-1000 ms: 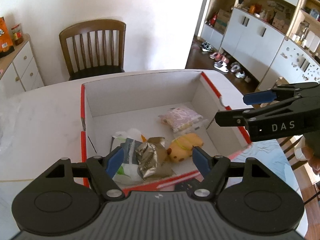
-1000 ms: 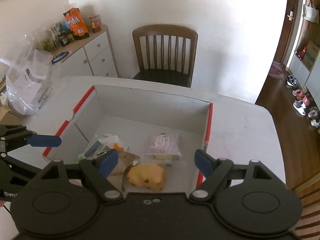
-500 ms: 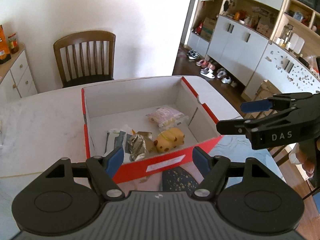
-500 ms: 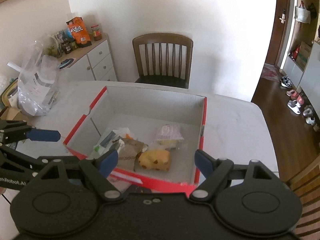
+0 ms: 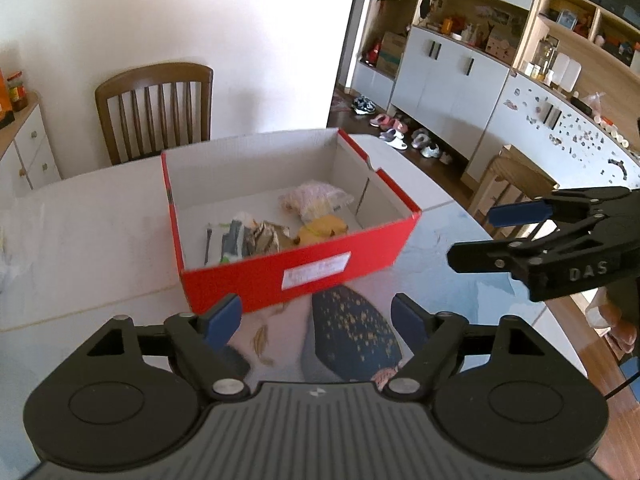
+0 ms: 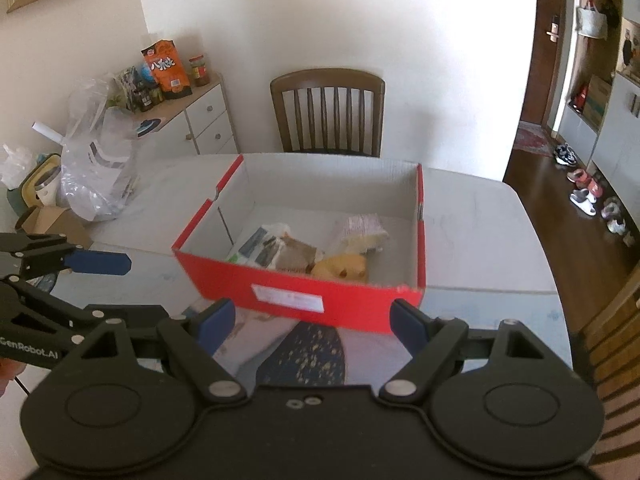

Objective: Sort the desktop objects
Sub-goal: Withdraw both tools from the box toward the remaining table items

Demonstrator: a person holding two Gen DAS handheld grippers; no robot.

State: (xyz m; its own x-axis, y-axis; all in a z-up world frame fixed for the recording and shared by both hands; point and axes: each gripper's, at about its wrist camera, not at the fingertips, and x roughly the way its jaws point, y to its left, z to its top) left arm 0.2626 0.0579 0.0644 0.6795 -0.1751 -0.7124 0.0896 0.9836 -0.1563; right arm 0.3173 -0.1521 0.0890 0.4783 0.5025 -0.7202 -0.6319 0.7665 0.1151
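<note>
A red box (image 5: 304, 276) with a white inside stands on the table, apart from both grippers. In it lie a yellow plush toy (image 5: 320, 228), a pink-white packet (image 5: 316, 198), a crumpled foil packet (image 5: 264, 238) and a white-green packet (image 5: 224, 240). My left gripper (image 5: 316, 317) hangs in front of the box's near wall. Its jaws are opening, with nothing between them. My right gripper (image 6: 312, 317) hovers beside it over the patterned mat (image 6: 304, 356). Its jaws are opening too, also with nothing between them. The box (image 6: 296, 296) and toy (image 6: 344, 266) also show in the right wrist view.
A wooden chair (image 6: 328, 112) stands behind the table. A clear plastic bag (image 6: 96, 168) sits at the table's far left, near a sideboard (image 6: 200, 120) with snack packets. Cabinets and shoes (image 5: 400, 136) are off to the right, past the table's edge.
Both grippers have drawn back from above the box toward the near side of the table, so its red front wall and the mat now show. Both pairs of jaws stand a little wider.
</note>
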